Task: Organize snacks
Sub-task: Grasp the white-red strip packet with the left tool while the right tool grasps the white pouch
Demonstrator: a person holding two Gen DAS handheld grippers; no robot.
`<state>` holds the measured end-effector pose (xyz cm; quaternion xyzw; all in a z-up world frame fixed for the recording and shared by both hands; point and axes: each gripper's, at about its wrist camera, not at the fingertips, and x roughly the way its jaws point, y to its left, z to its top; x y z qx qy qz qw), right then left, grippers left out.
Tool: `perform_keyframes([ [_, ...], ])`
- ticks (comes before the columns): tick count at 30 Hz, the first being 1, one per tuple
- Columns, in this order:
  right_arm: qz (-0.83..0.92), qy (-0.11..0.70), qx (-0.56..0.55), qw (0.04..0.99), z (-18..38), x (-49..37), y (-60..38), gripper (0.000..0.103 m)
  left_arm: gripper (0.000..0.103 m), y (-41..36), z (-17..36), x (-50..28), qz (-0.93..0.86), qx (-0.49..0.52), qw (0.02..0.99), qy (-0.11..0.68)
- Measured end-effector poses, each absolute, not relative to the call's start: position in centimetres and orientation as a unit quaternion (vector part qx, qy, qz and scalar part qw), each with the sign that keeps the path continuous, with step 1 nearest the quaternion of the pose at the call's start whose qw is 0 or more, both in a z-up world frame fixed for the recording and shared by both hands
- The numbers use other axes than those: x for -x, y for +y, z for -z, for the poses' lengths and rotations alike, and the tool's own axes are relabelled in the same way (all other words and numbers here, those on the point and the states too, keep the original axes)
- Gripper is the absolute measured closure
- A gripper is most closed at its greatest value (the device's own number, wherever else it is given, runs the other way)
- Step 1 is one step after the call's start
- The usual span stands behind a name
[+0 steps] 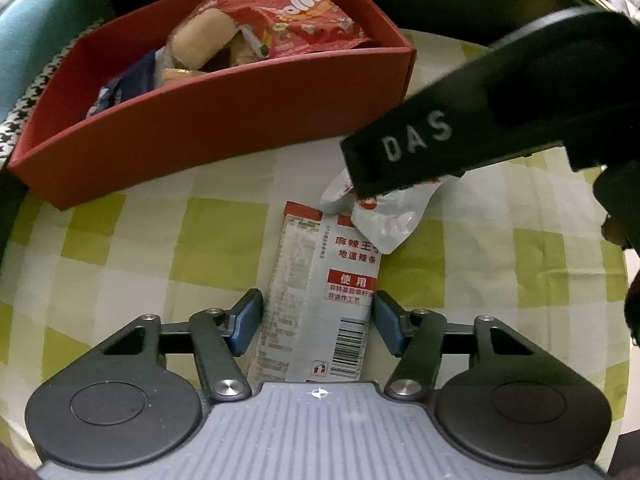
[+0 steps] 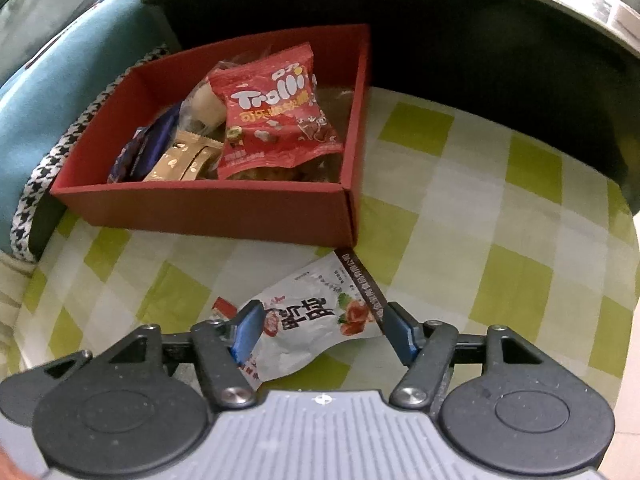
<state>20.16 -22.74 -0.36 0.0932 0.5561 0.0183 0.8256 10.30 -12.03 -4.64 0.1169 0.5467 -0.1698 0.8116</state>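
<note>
Trouble could come from overlap: the spread left gripper (image 1: 316, 322) straddles the grey spicy-strip packet (image 1: 316, 300) at lower centre, the spread right gripper (image 2: 322, 332) straddles the white pouch (image 2: 308, 320) lying partly on it, so lifting either may drag the other short of the red box (image 2: 224, 210) at upper left.

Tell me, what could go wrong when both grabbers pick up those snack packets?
The white pouch overlaps the long grey packet, so lifting one may drag the other. The right gripper and left gripper work close together and might bump. The red box already looks full, so the Trolli bag could slip out.
</note>
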Motion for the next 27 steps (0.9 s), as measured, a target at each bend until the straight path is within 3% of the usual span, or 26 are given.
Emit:
perform_keyframes([
  [16, 0.036, 0.597, -0.138, 0.79, 2.3, -22.2, -21.1, 0.024, 0.037, -8.9, 4.6, -11.0, 0.154, -0.098, 0.809, 0.559],
  [27, -0.007, 0.643, 0.069, 0.763, 3.1, -22.0, -19.3, 0.024, 0.035, -9.3, 4.8, -10.9, 0.162, -0.116, 0.807, 0.556],
])
